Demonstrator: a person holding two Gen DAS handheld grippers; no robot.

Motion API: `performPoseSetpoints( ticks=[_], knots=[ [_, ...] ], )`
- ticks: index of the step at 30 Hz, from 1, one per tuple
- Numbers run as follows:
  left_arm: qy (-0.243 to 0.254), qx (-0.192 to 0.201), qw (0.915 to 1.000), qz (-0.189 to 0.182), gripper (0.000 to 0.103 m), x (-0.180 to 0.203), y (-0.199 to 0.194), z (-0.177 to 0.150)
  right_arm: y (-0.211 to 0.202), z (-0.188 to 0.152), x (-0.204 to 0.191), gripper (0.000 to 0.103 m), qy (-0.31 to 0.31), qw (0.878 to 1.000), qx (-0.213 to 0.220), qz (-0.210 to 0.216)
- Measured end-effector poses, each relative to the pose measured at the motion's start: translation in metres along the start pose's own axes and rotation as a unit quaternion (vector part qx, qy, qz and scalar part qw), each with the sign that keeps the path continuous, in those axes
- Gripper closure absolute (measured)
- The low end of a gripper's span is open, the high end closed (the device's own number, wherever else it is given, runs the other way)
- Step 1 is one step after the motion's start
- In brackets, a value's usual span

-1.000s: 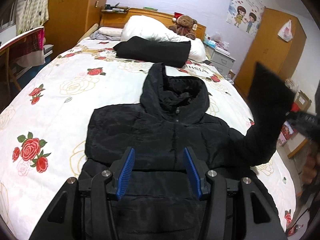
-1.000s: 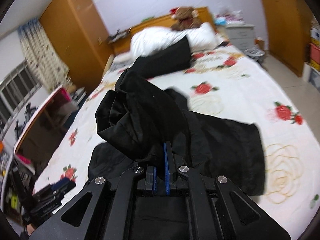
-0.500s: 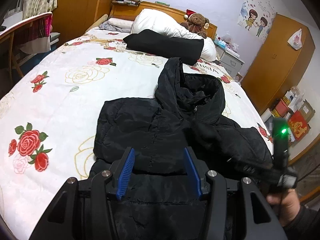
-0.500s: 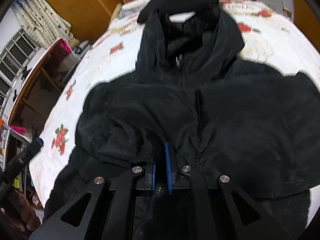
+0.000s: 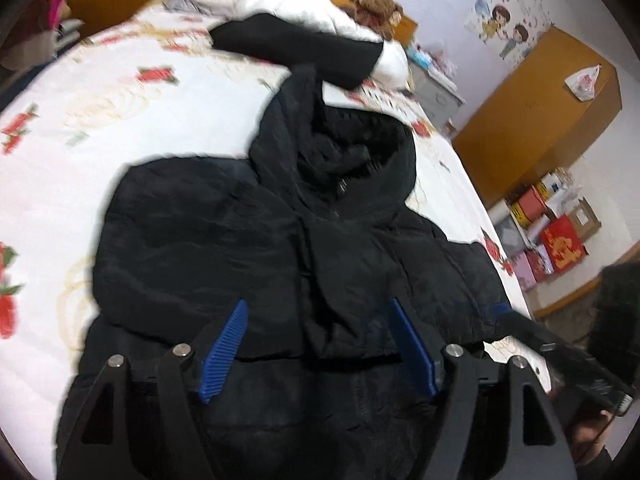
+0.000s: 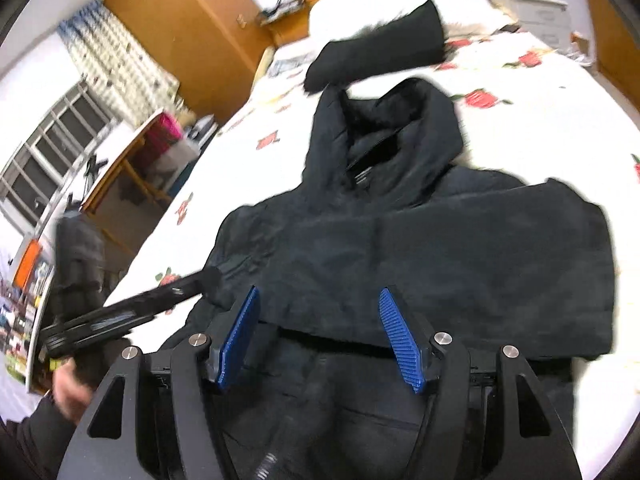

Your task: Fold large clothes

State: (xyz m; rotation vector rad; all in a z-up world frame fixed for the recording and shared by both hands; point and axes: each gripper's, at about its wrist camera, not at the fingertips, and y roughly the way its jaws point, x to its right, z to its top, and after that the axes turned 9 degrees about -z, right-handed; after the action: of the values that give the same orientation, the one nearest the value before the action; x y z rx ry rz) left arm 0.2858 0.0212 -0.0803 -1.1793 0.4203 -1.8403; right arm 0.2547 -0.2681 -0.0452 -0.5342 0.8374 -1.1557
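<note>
Both tools are hanging open and empty: the left tool (image 5: 318, 354) at the bottom centre of its view, the right tool (image 6: 320, 340) likewise. Between them, the black hooded jacket (image 5: 280, 248) is lying mid-frame on the rose-print bed (image 5: 120, 92), sleeves folded across its chest.

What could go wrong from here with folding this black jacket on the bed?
Both sleeves lie folded across the chest of the black hooded jacket, but the fabric looks puffy, so they may spring open; neither the left gripper nor the right gripper, both open, pins them. The hood is still unfolded and could bunch when the body is folded. Another black folded garment lies just beyond the hood and could get dragged.
</note>
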Motion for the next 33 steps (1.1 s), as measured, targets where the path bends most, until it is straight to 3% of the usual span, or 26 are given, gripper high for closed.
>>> performPoseSetpoints(
  ticks=[4, 6, 7, 8, 10, 12, 15, 19, 25, 30, 33],
  knots=[
    [-0.002, -0.041, 0.9988, 0.026, 0.027, -0.003, 0.045, 0.004, -0.024, -0.001, 0.058, 0.04, 0.042, 0.996, 0.031, -0.072],
    [-0.009, -0.051, 0.9984, 0.022, 0.031, -0.006, 0.061, 0.004, -0.028, -0.002, 0.085, 0.042, 0.071, 0.992, 0.033, -0.095],
    [-0.004, -0.046, 0.9988, 0.019, 0.055, -0.005, 0.064, 0.003, -0.029, -0.004, 0.103, 0.052, 0.088, 0.989, 0.037, -0.112],
    [0.002, -0.042, 0.999, 0.018, 0.094, -0.004, 0.065, 0.004, -0.029, -0.005, 0.111, 0.058, 0.096, 0.987, 0.036, -0.121],
    [0.008, -0.026, 0.9993, 0.025, 0.096, -0.002, 0.059, 0.004, -0.026, -0.005, 0.126, 0.073, 0.107, 0.984, 0.034, -0.14],
    [0.031, 0.004, 0.9984, 0.046, 0.097, 0.0, 0.047, 0.005, -0.022, -0.002, 0.131, 0.081, 0.109, 0.983, 0.036, -0.144],
    [0.042, 0.022, 0.9959, 0.077, 0.097, -0.007, 0.035, 0.006, -0.009, 0.002, 0.125, 0.082, 0.097, 0.984, 0.036, -0.142],
    [0.035, 0.021, 0.9933, 0.108, 0.097, -0.026, 0.035, 0.006, 0.034, -0.002, 0.117, 0.083, 0.07, 0.987, -0.007, -0.147],
    [0.053, 0.008, 0.9901, 0.13, 0.097, -0.041, 0.053, -0.004, 0.068, -0.01, 0.123, 0.087, 0.065, 0.986, -0.041, -0.147],
    [0.047, 0.0, 0.9903, 0.131, 0.095, -0.044, 0.061, -0.002, 0.077, -0.008, 0.125, 0.088, 0.055, 0.985, -0.056, -0.154],
    [0.044, 0.0, 0.9898, 0.136, 0.092, -0.041, 0.045, 0.001, 0.063, -0.001, 0.121, 0.088, 0.053, 0.984, -0.054, -0.16]
  ],
)
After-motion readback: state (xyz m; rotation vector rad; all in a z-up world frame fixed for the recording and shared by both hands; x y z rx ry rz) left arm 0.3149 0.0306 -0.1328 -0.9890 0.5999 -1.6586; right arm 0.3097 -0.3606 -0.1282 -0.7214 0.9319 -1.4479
